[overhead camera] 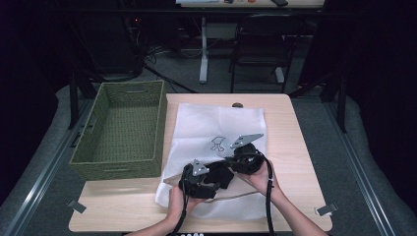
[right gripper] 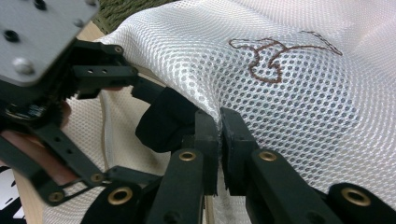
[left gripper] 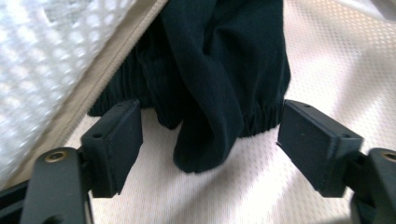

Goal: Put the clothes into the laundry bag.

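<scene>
Right gripper view, right tool [right gripper: 218, 135] pinching mesh bag [right gripper: 299, 102] edge

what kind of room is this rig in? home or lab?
Most likely a lab or recording workspace, not a home. A small wooden table sits on metal floor rails, with dark curtains around it. Behind it stand a desk leg, a chair and loose floor cables.

Light wooden table [overhead camera: 295, 128] on grey floor [overhead camera: 182, 73]; dark surroundings; white desk leg [overhead camera: 203, 49], black chair [overhead camera: 258, 44] behind.
</scene>
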